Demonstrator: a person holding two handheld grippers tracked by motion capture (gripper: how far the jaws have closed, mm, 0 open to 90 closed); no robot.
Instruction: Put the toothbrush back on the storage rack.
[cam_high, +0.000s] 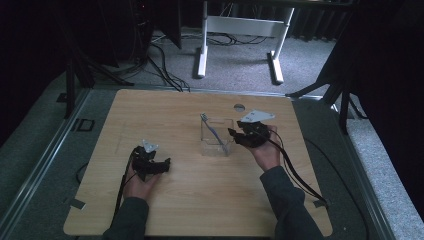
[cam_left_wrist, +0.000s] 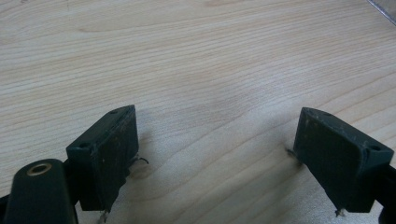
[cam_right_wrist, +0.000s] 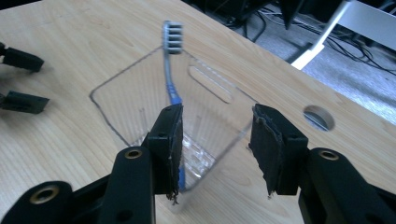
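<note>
A clear plastic box (cam_high: 216, 137) stands upright near the middle of the wooden table (cam_high: 165, 115). A blue and grey toothbrush (cam_high: 212, 131) leans inside it, bristle head up at the far left corner (cam_right_wrist: 173, 38). My right gripper (cam_high: 233, 133) hovers at the box's right side, open, with nothing between its jaws; in the right gripper view (cam_right_wrist: 217, 149) the box (cam_right_wrist: 140, 88) lies just beyond the jaws. My left gripper (cam_high: 167, 162) rests low over bare wood at the left, open and holding nothing (cam_left_wrist: 217, 154).
A round cable hole (cam_high: 239, 106) sits near the table's far edge. Behind the table stand a white desk frame (cam_high: 240, 30) and cables on grey carpet. Metal rails run along both sides of the table.
</note>
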